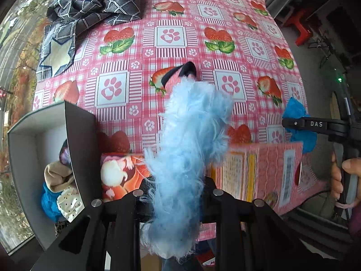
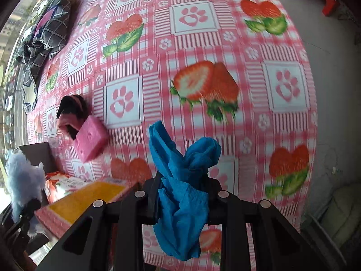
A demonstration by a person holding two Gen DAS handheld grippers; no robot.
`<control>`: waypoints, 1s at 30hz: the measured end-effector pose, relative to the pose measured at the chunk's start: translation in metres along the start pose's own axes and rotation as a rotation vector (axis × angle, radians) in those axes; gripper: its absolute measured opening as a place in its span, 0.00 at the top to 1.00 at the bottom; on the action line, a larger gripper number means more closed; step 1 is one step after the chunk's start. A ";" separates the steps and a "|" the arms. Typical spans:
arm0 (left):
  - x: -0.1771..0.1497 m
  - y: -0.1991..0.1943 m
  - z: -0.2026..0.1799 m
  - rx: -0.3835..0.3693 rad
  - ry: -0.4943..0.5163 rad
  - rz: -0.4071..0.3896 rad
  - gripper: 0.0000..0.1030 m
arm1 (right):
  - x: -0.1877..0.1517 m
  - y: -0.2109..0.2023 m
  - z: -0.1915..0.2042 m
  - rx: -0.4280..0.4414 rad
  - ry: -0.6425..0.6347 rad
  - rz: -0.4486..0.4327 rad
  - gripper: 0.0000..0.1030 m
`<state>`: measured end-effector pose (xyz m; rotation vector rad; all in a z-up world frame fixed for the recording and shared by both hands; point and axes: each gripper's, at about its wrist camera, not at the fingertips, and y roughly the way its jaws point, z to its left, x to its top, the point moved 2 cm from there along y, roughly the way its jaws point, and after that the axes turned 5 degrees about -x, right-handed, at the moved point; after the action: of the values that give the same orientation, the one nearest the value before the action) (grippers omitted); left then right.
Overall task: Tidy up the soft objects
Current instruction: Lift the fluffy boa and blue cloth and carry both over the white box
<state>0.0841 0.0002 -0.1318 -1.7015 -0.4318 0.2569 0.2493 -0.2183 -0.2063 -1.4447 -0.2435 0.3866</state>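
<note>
Strawberry-and-paw tablecloth point(image 1: 171, 36), pink printed carton point(image 1: 259, 174) near its front edge, red stool point(image 1: 300, 29) beyond.

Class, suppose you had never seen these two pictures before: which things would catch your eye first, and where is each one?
The fluffy light-blue item fills the middle of the left view, clamped in the left gripper. A crumpled blue cloth hangs from the right gripper, centre of the right view. Beneath both lies the pink strawberry-and-paw tablecloth, with a grey box of soft things at the left.
</note>
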 end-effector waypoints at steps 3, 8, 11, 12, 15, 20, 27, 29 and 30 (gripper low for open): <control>-0.014 -0.002 0.002 -0.011 0.016 0.006 0.74 | -0.023 -0.009 -0.002 0.001 0.016 -0.003 0.73; -0.040 -0.010 0.002 -0.027 0.055 0.008 0.74 | -0.054 -0.019 0.006 0.020 0.043 -0.002 0.73; -0.051 -0.016 0.004 -0.039 0.062 0.003 0.74 | -0.070 -0.022 0.013 0.030 0.058 -0.005 0.73; -0.055 -0.018 0.005 -0.047 0.065 0.001 0.74 | -0.076 -0.024 0.016 0.033 0.063 -0.006 0.73; -0.062 -0.027 0.005 -0.059 0.083 -0.020 0.74 | -0.094 -0.028 0.025 0.036 0.069 -0.012 0.73; -0.066 -0.044 0.010 -0.076 0.091 -0.072 0.74 | -0.120 -0.037 0.042 0.031 0.048 -0.022 0.73; -0.072 -0.063 0.025 -0.092 0.063 -0.139 0.74 | -0.138 -0.058 0.071 0.022 -0.018 -0.078 0.73; -0.074 -0.066 0.029 -0.095 0.052 -0.149 0.74 | -0.141 -0.068 0.081 0.013 -0.047 -0.104 0.73; -0.075 -0.068 0.032 -0.097 0.046 -0.155 0.74 | -0.142 -0.071 0.085 0.010 -0.057 -0.113 0.73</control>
<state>-0.0062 0.0062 -0.0760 -1.7543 -0.5468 0.0848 0.0942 -0.2032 -0.1160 -1.4045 -0.3669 0.3367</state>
